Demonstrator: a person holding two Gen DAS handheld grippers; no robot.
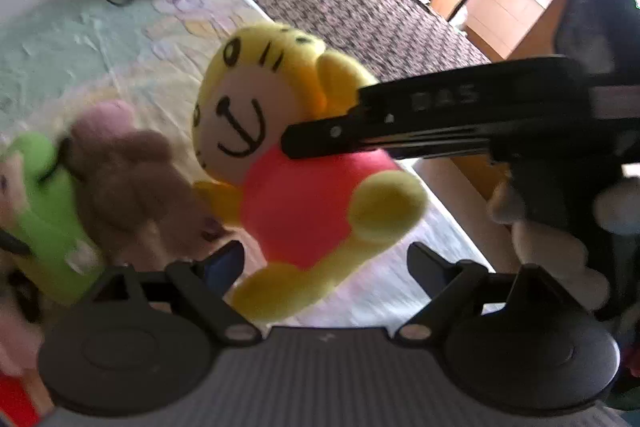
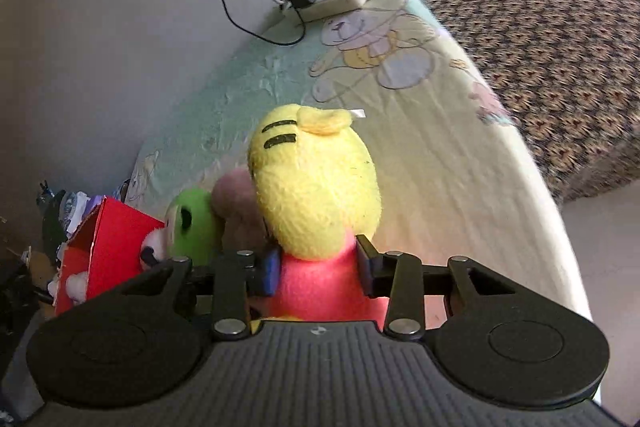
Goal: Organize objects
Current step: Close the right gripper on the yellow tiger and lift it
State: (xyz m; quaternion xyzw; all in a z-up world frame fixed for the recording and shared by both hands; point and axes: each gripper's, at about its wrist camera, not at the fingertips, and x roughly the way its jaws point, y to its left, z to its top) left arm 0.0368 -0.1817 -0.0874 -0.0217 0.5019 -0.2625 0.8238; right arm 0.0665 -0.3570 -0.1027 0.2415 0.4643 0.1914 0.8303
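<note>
Yellow plush (image 2: 316,187) in right tongs (image 2: 318,273)

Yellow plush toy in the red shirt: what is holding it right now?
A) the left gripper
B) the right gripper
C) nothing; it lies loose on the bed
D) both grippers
B: the right gripper has its fingers pressed on the yellow plush toy at the red shirt, while the left gripper is open beneath it.

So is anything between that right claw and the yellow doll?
Nothing visible. The right gripper is already shut on the yellow doll at its red body; the green toy sits off to one side.
</note>
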